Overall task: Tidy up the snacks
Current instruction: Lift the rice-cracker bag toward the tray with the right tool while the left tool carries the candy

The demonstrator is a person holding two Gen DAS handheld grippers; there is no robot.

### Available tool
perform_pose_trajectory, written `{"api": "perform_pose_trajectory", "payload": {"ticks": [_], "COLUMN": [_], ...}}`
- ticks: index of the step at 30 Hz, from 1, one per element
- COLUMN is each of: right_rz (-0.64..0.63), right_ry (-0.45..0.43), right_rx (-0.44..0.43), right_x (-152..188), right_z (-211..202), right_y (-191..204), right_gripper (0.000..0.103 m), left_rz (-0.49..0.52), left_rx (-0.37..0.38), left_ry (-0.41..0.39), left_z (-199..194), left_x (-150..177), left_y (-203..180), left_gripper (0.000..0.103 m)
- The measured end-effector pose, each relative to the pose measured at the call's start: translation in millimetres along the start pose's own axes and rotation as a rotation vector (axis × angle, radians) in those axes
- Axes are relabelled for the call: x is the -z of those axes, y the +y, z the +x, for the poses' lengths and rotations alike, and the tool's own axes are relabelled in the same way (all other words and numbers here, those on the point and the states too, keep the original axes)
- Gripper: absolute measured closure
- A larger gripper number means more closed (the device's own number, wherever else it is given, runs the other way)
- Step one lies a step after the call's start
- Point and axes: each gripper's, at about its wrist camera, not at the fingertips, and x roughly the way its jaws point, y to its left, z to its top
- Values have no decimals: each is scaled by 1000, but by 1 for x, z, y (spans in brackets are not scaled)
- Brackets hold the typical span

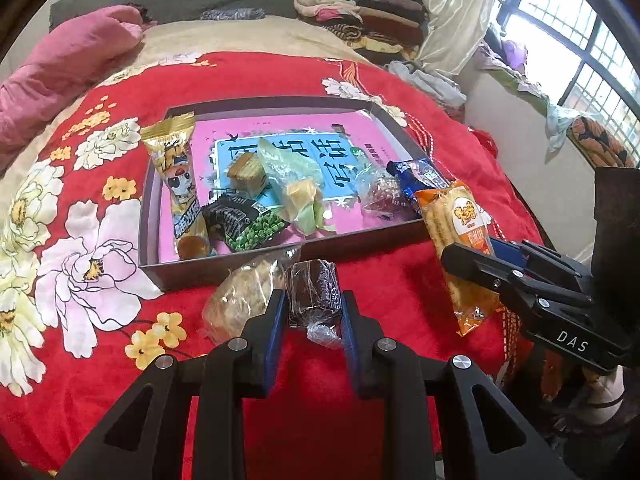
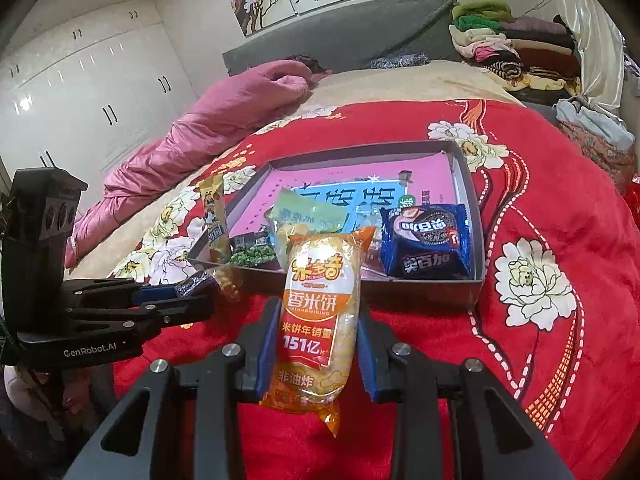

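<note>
Gripping a dark wrapped cake roll [image 1: 314, 294], the left claw [image 1: 313, 320] hovers just short of the box [image 1: 280, 268] on the bed, likely to drop it in. The right claw [image 2: 318, 344] is clamped on an orange rice-cracker pack [image 2: 318, 320], held upright near the box's front wall. A clear-wrapped pastry [image 1: 244, 296] lies beside the roll on the red quilt [image 1: 100, 240]; the pea packet [image 1: 244, 228] and blue cookie pack [image 2: 426, 242] crowd the box's near side.

A dark brown roll [image 1: 314, 294] in clear wrap is held above the red bedspread, just before the tray [image 1: 280, 258]; an orange rice-cracker pack [image 2: 318, 328] is held upright near the tray's front wall; inside the tray lie a gold bar [image 1: 182, 188], a green-pea packet [image 1: 244, 228], a pale green bag [image 1: 288, 172] and a blue cookie pack [image 2: 424, 242].
</note>
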Motion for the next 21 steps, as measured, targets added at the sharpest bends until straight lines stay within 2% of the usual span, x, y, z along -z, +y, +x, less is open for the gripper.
{"api": "perform_pose_trajectory", "payload": {"ticks": [21], "right_rz": [17], "right_ry": [-47], "right_rx": [-22], "right_x": [-5], "right_z": [-12], "right_y": [-5], "right_gripper": [68], "left_rz": [-1], "left_rx": [-25], "left_ry": [-25], "left_z": [-16], "left_x": [-6], "left_y": [-8], "left_gripper": [76]}}
